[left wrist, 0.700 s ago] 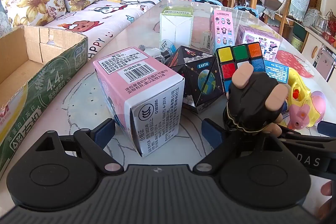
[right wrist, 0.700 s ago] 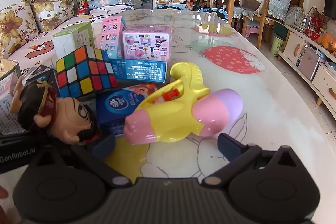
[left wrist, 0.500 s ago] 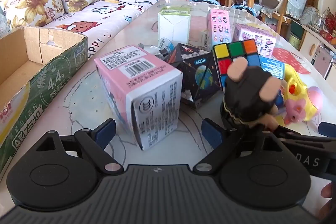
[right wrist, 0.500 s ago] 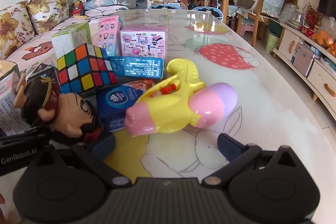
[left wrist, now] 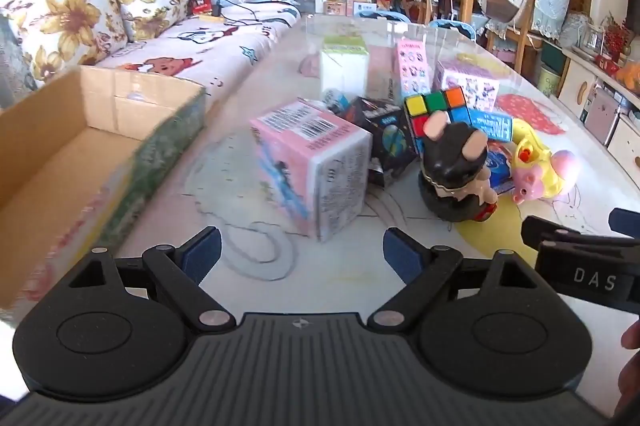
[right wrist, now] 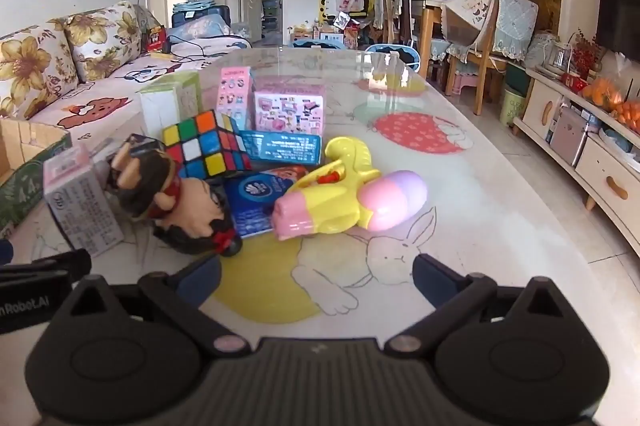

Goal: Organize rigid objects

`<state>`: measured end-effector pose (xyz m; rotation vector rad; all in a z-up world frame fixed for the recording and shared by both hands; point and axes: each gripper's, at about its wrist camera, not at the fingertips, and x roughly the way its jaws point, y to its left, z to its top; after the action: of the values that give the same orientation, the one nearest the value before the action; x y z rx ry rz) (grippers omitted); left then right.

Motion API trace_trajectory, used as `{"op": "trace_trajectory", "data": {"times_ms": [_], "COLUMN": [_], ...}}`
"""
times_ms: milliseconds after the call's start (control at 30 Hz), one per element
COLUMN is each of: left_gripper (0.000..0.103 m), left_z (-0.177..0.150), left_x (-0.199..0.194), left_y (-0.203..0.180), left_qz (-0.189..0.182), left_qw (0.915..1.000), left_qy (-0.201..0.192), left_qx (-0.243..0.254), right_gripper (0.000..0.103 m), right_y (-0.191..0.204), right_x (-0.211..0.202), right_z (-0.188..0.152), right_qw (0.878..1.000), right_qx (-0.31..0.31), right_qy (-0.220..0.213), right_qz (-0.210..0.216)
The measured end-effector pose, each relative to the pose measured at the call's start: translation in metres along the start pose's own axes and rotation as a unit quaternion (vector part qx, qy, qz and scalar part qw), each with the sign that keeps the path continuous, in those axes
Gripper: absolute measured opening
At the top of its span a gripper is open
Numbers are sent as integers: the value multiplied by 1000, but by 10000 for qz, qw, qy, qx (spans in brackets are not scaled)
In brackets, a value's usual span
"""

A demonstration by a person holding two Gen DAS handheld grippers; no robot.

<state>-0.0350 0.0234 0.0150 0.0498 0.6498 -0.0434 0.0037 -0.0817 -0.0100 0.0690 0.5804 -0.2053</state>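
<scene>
A pile of toys and boxes lies on the table. A pink box [left wrist: 316, 162] stands nearest my left gripper [left wrist: 302, 254], which is open and empty a short way in front of it. A dark-haired doll figure [left wrist: 456, 170] lies right of the box, also in the right wrist view [right wrist: 180, 202]. A Rubik's cube [right wrist: 206, 142] sits behind it. A yellow and pink toy gun [right wrist: 348, 198] lies ahead of my right gripper [right wrist: 316, 274], which is open and empty.
An open cardboard box [left wrist: 80, 146] stands at the table's left edge, by a floral sofa [left wrist: 100, 22]. More boxes [right wrist: 288, 106] stand behind the pile. A blue tissue pack [right wrist: 256, 202] lies under the gun. The right gripper's body [left wrist: 580, 266] shows at the left view's right side.
Both grippers have pulled back and risen from the pile. The objects now look farther away, and the cardboard box shows more in the left wrist view. Nothing was taken hold of.
</scene>
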Motion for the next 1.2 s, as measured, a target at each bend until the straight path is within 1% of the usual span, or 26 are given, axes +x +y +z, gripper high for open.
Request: {"op": "trace_trajectory", "data": {"times_ms": [100,300,400,533,567,700,933,1067,1200], "left_gripper": [103,103,103,103,103,103,103,103,103], "left_z": [2,1,-1,-3,2,3,-3,-7,-8], "left_x": [-8,-26,-31,-39,-39,-40,-41,-38,-47], "left_y": [10,17,21,33,36,41,34,30,31], "left_qz": [-32,109,235,336,361,483,706,757,757], "left_qw": [9999,9993,9987,9978,9975,9960,9926,9910,9889], "left_qy": [-100,-349,-449,-563,-593,-738,-935,-1009,-1166], "left_qx": [-103,1,38,-87,-112,-173,-321,-446,-526], "right_gripper": [100,100,99,97,97,96,96,96,96], "right_y": [9,32,43,62,66,85,112,120,125], "right_x": [-12,-44,-57,-72,-76,-93,-117,-130,-142], "right_z": [0,6,9,10,10,12,12,11,10], "right_qw": [9999,9985,9975,9952,9944,9905,9832,9793,9757], "right_qx": [-123,-355,-399,-576,-641,-828,-1081,-1183,-1277], "right_qy": [-60,-335,-421,-519,-552,-700,-921,-1041,-1179], "right_qz": [47,239,404,596,641,844,1150,1268,1337]}}
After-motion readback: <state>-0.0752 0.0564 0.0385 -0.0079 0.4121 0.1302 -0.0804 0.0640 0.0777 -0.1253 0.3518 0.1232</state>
